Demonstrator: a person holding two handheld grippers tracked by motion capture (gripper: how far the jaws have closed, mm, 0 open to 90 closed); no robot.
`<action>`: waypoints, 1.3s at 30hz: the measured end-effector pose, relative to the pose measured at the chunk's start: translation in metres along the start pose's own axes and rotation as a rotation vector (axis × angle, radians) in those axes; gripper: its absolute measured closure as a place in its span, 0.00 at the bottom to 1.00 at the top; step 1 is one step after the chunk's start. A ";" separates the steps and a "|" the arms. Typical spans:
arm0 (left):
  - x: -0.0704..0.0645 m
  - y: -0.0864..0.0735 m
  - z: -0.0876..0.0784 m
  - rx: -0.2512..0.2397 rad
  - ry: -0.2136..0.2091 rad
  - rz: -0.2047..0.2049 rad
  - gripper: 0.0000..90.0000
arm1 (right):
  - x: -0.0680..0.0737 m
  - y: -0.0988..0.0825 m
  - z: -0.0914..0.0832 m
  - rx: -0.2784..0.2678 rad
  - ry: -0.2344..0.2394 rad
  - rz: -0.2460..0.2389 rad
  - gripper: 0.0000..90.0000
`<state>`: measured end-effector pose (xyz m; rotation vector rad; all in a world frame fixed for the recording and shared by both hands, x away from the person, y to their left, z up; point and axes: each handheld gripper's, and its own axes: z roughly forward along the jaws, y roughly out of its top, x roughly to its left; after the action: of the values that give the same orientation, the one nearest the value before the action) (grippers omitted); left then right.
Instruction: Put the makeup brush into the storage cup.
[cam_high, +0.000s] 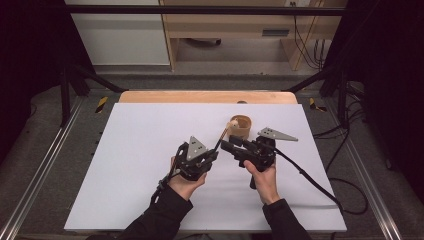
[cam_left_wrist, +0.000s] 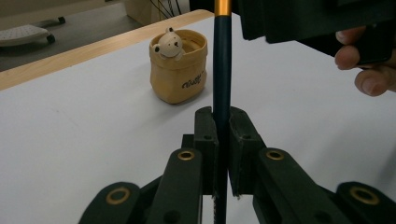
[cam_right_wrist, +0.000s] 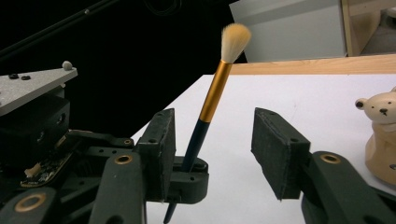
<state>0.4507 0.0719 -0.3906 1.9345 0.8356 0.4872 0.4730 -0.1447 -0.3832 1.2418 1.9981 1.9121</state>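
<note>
Left gripper view looks straight along a makeup brush (cam_left_wrist: 222, 60), its dark blue handle standing upright between the left gripper (cam_left_wrist: 221, 140) pads, which are clamped tight on it. Higher up the handle turns to a gold ferrule. In the right gripper view the brush (cam_right_wrist: 212, 100) leans slightly, gold ferrule above the dark handle and a pale, fluffy tuft at the top. It stands between the jaws of the right gripper (cam_right_wrist: 212, 144), close against the left-hand pad; the other pad stands well off the handle, so those jaws are apart and not pressing on it. The left gripper (cam_right_wrist: 180, 179) holds the brush low on the handle, just behind them.

From the high view both grippers meet near the middle of the white desk (cam_high: 140, 150), the left gripper (cam_high: 212, 152) and right gripper (cam_high: 227, 146) tip to tip, each held in a hand with a dark sleeve. Just beyond them stands a small tan pouch (cam_high: 240, 126) with a little bear figure (cam_left_wrist: 169, 44) on its rim.
</note>
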 end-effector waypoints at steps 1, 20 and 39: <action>0.000 0.000 0.000 0.000 0.000 0.000 0.93 | 0.000 0.000 0.000 0.000 0.000 0.000 0.57; -0.007 -0.002 0.001 -0.007 -0.015 0.001 0.93 | -0.005 0.001 0.006 -0.016 0.054 0.058 0.90; -0.003 -0.005 -0.005 -0.024 -0.065 0.021 0.66 | -0.005 0.008 -0.003 -0.014 0.039 -0.003 0.93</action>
<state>0.4440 0.0739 -0.3926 1.9288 0.7656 0.4423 0.4779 -0.1510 -0.3782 1.2060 2.0006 1.9605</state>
